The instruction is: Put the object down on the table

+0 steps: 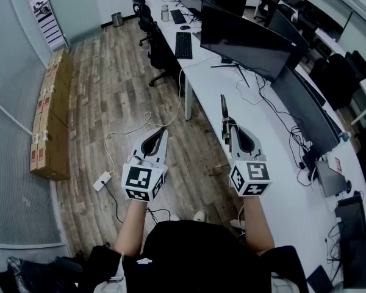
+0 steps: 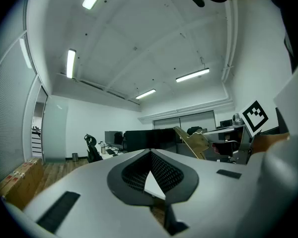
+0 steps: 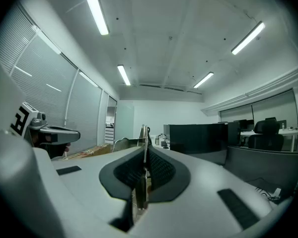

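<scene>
Right now my L gripper (image 1: 162,132) is pressed together on nothing, tips touching, out over the floor. R gripper (image 1: 232,129) pinches the thin flat piece (image 1: 223,108) by its lower end, upright, near the table (image 1: 215,78) edge. Looks light, stiff & thin, prob tips easily, so I'd hold it low & lay it flat.

You are in an open-plan office. A long white desk (image 1: 259,136) runs down the room, carrying wide black monitors (image 1: 247,38) and a black keyboard (image 1: 183,44). Black swivel chairs (image 1: 160,54) stand beside it. The floor is grey wood plank (image 1: 104,84). Stacked brown cardboard boxes (image 1: 52,118) line a glass partition wall (image 1: 12,60). White fluorescent strip lights (image 2: 70,63) run overhead.
</scene>
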`<state>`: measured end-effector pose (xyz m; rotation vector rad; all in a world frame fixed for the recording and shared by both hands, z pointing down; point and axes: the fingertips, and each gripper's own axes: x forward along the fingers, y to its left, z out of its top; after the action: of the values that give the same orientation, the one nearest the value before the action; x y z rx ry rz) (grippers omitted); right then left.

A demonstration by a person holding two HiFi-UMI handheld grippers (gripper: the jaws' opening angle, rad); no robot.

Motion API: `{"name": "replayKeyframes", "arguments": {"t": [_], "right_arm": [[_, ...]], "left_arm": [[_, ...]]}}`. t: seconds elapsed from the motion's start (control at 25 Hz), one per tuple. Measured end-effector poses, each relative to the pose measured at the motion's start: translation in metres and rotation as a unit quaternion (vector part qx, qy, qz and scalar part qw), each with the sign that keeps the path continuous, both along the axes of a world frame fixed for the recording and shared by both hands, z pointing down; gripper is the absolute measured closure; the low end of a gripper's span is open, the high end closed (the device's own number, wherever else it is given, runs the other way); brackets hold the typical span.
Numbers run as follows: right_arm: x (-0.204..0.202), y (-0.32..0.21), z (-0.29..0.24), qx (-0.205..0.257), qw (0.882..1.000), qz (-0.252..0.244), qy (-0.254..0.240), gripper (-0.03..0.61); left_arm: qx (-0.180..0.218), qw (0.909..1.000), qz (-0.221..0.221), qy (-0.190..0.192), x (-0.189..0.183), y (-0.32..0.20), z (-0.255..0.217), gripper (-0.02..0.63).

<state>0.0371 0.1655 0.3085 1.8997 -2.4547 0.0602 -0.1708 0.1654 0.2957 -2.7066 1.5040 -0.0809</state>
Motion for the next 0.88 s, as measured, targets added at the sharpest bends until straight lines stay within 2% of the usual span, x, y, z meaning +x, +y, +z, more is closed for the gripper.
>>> {"name": "replayKeyframes", "arguments": {"t": [0.52, 0.88], "right_arm": [[0.019, 0.002, 0.009, -0.010, 1.000, -0.010, -0.002, 0.554], [0.046, 0.012, 0.029, -0.016, 0.999, -0.033, -0.006, 0.554]], "left_arm": [[-0.001, 1.0000, -0.009, 0.000, 0.023, 0.006, 0.001, 0.600], [-0.011, 0.9997, -0.024, -0.003, 0.055, 0.025, 0.024, 0.600]]}}
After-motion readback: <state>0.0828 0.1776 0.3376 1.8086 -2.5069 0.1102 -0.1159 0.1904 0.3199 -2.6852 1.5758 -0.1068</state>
